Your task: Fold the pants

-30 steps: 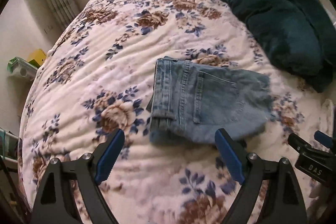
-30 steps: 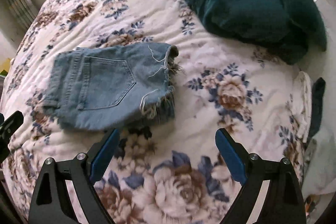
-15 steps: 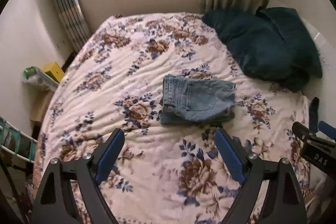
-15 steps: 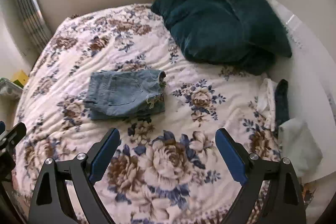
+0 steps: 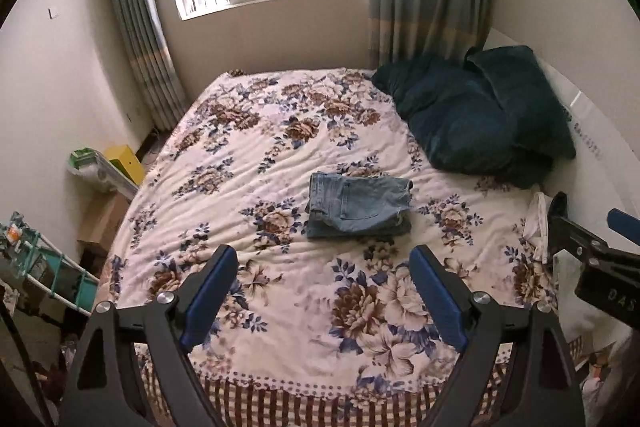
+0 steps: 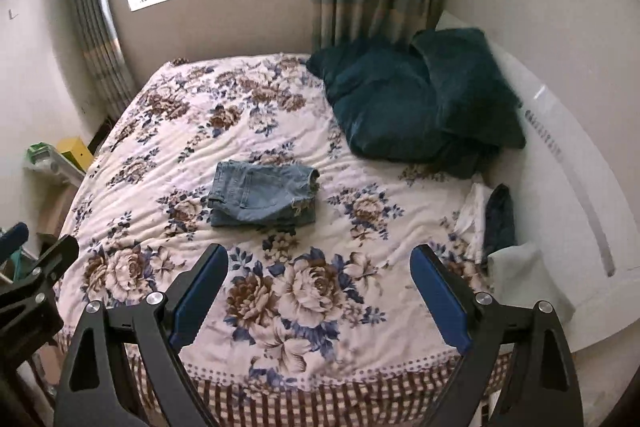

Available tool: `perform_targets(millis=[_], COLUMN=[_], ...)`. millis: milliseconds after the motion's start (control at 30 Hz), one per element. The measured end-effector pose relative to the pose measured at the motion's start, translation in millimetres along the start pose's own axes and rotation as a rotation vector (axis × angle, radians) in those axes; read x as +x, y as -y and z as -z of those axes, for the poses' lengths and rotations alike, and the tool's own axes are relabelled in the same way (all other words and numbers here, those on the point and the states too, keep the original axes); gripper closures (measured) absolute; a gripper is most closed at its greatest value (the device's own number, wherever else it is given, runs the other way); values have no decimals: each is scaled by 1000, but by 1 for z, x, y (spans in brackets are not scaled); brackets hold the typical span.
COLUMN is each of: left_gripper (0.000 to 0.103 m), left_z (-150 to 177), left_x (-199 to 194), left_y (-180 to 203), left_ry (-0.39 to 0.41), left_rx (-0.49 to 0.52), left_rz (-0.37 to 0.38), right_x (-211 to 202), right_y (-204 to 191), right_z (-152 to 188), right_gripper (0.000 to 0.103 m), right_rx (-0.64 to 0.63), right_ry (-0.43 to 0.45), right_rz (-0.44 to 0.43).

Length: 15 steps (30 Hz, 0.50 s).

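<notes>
Folded light-blue denim pants [image 5: 358,205] lie in a compact stack in the middle of the floral bedspread [image 5: 280,147], back pocket up; they also show in the right wrist view [image 6: 264,193]. My left gripper [image 5: 322,291] is open and empty, held well back near the bed's foot, far from the pants. My right gripper [image 6: 320,291] is open and empty too, equally far back. The right gripper's tip shows at the left wrist view's right edge [image 5: 588,247].
Dark teal pillows [image 5: 476,123] are piled at the bed's far right by the white headboard [image 6: 568,155]. Small clothes [image 6: 492,219] lie at the right edge. A window and curtains stand behind; boxes and a rack [image 5: 44,267] sit left of the bed.
Both grippers have pulled far back and up from the pants, which now look small in the middle of the bed. The pants have stayed folded and still.
</notes>
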<state>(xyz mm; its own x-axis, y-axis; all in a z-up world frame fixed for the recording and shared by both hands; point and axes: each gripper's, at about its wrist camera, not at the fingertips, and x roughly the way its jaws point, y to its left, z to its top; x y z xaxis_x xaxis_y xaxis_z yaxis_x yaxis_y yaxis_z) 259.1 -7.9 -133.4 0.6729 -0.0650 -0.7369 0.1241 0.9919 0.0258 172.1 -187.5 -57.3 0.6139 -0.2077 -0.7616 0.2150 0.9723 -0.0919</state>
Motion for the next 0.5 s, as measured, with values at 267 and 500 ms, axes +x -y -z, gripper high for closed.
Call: perform_targets(millis=[267, 500], left_gripper=[15, 15], left_z=[6, 3], left_x=[-71, -116], left_y=[5, 10], left_ry=[36, 118], left_rx=[-25, -8], left_rz=[26, 28], right_x=[-106, -162], right_y=[22, 32], right_z=[14, 21], right_gripper=[9, 9], right_rx=[19, 24], right_ry=[80, 124], right_rz=[-42, -81])
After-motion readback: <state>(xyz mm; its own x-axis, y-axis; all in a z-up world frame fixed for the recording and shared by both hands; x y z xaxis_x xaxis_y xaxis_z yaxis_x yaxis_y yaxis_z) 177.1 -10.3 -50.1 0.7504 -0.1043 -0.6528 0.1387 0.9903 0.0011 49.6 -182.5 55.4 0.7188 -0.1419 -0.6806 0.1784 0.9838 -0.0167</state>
